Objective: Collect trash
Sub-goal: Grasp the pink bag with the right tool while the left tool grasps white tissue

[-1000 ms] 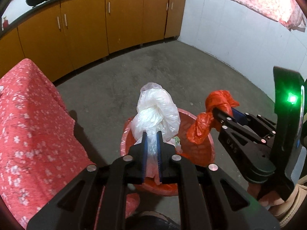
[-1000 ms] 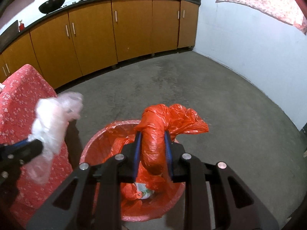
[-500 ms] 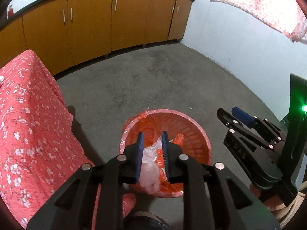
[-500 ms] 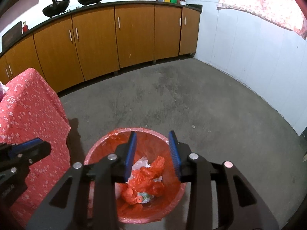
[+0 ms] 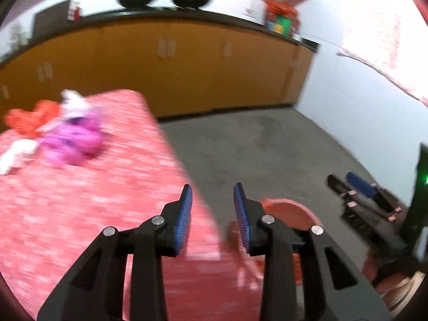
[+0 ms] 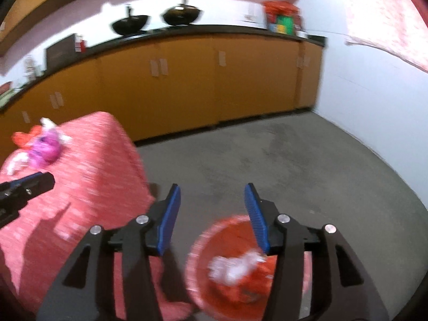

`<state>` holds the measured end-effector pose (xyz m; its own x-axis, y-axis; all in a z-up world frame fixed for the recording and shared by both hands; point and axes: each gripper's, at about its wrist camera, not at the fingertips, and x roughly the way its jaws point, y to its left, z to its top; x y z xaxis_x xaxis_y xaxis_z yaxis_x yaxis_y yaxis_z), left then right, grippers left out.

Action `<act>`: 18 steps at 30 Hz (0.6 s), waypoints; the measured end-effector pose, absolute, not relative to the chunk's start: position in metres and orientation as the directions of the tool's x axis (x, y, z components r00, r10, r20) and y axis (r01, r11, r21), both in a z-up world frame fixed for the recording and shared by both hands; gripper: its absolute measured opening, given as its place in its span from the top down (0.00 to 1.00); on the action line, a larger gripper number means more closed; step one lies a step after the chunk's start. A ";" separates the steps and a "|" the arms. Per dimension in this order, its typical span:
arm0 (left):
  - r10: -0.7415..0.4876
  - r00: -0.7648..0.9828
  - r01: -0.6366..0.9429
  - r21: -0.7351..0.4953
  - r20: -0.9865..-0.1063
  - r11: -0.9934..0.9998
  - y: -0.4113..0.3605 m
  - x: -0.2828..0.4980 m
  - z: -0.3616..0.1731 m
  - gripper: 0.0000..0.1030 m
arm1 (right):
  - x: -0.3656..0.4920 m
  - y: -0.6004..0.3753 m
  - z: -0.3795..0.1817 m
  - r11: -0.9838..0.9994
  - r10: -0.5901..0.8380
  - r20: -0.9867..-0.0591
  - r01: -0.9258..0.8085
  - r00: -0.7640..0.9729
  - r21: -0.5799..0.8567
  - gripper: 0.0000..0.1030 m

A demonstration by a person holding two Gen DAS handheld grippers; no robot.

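Note:
Both views are blurred by motion. My left gripper [image 5: 212, 195] is open and empty over the edge of the red floral table [image 5: 80, 214]. My right gripper [image 6: 212, 196] is open and empty above the floor beside the red-lined bin [image 6: 203, 240], which holds white and orange bags [image 6: 235, 266]. The bin's rim also shows in the left wrist view [image 5: 289, 208]. On the table lie a pink bag [image 5: 72, 140], an orange bag [image 5: 29, 119] and white bags [image 5: 16, 155]. The pink bag also shows in the right wrist view [image 6: 44, 148].
Orange cabinets [image 6: 187, 85] under a dark counter run along the back wall, with two woks [image 6: 182, 14] on top. A white tiled wall [image 6: 374, 101] closes the right side. Grey concrete floor [image 6: 281, 160] lies between the table, the bin and the wall.
A second ago each gripper held a bag over the bin. Both let go and the bags dropped in. Both grippers have since opened wider and swung up and left toward the table.

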<state>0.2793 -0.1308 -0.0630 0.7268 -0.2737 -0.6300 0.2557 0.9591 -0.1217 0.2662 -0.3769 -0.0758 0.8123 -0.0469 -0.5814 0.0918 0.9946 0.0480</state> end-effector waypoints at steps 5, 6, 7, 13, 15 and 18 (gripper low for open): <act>-0.094 0.790 0.082 -0.047 -0.606 0.995 -0.035 0.281 -0.054 0.61 | 0.292 -0.303 -0.054 0.991 0.113 -0.570 -0.053 0.814 0.121 0.51; -0.066 0.794 0.051 -0.042 -0.604 0.998 -0.020 0.282 -0.052 0.60 | 0.298 -0.287 -0.051 0.987 0.144 -0.570 -0.080 0.809 0.137 0.51; -0.038 0.798 0.020 -0.037 -0.601 0.999 0.000 0.282 -0.052 0.60 | 0.305 -0.269 -0.049 0.982 0.177 -0.570 -0.108 0.802 0.153 0.51; 0.106 0.803 -0.148 -0.024 -0.586 0.989 0.097 0.284 -0.047 0.54 | 0.339 -0.181 -0.046 0.960 0.281 -0.580 -0.222 0.764 0.173 0.48; 0.129 0.801 -0.178 -0.027 -0.584 0.984 0.117 0.284 -0.048 0.54 | 0.348 -0.159 -0.050 0.957 0.290 -0.588 -0.239 0.755 0.165 0.45; 0.145 0.797 -0.212 -0.046 -0.586 0.976 0.145 0.289 -0.052 0.52 | 0.369 -0.135 -0.055 0.953 0.301 -0.608 -0.251 0.735 0.169 0.40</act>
<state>0.2888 0.1450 -0.0519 0.7968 0.1453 -0.5865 -0.2116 0.9763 -0.0457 0.3695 -0.1355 -0.0551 0.7348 0.3007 -0.6080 -0.2505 0.9533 0.1687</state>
